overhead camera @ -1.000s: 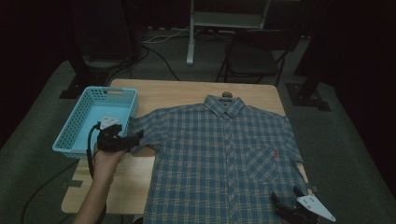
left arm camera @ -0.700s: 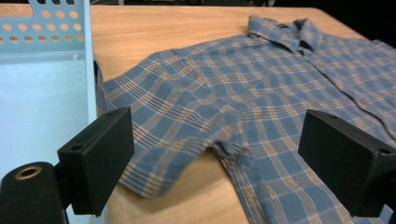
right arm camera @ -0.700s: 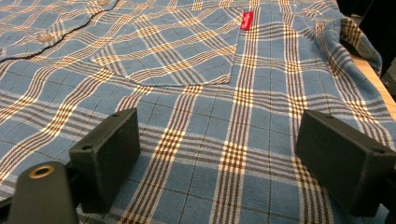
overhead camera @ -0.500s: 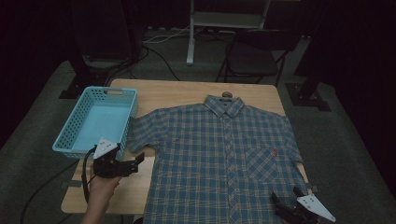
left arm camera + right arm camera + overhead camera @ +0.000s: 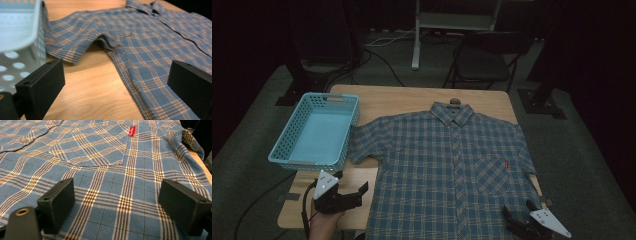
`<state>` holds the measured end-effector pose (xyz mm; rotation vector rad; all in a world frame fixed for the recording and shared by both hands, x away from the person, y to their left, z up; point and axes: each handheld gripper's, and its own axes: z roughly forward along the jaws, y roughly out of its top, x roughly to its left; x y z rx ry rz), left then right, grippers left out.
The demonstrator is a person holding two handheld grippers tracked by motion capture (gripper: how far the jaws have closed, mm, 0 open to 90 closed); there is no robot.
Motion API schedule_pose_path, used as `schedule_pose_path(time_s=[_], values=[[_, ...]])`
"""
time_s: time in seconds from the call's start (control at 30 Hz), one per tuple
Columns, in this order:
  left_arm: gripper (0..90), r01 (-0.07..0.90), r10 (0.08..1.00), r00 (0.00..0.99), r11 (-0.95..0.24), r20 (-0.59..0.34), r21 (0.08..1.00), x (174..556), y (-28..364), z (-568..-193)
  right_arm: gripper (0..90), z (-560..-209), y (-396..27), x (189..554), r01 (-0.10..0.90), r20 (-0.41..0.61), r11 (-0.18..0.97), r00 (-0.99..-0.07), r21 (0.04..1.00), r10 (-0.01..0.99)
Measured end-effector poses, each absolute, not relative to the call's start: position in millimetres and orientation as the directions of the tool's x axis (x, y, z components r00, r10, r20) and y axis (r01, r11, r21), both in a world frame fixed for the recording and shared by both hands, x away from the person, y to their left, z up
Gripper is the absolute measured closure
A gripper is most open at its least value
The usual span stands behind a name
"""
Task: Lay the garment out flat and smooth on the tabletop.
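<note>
Plaid shirt (image 5: 452, 170) flat on desk (image 5: 407, 100), basket (image 5: 314, 132) beside it. Left gripper (image 5: 349, 192) fingers spread over bare wood; right gripper (image 5: 517, 216) fingers spread over hem.

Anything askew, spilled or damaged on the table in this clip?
Nothing stands out. The blue plaid short-sleeved shirt lies flat and buttoned on the wooden table, the light-blue perforated plastic basket sits upright beside it, and both grippers hover open.
</note>
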<state>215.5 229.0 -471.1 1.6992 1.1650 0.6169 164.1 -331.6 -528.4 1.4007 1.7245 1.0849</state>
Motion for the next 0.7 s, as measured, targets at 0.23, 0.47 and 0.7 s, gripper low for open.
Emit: schedule_pose_path(time_s=[0.23,0.47,0.7], values=[[2.1,0.432,0.919,0.381,-0.078,-0.103,0.899,197.9,232.7,-491.8,13.1,-528.7,-331.4,163.8,0.431,0.01,0.083,-0.209,0.899,0.978],[2.1,0.434,0.94,0.337,-0.102,-0.057,0.895,181.5,228.2,-507.0,13.0,-528.9,-331.3,163.7,0.429,0.008,0.084,-0.208,0.899,0.978],[2.1,0.401,0.944,0.328,-0.164,0.026,0.901,177.4,220.5,-518.6,13.0,-529.0,-331.3,163.6,0.428,0.008,0.084,-0.207,0.9,0.978]])
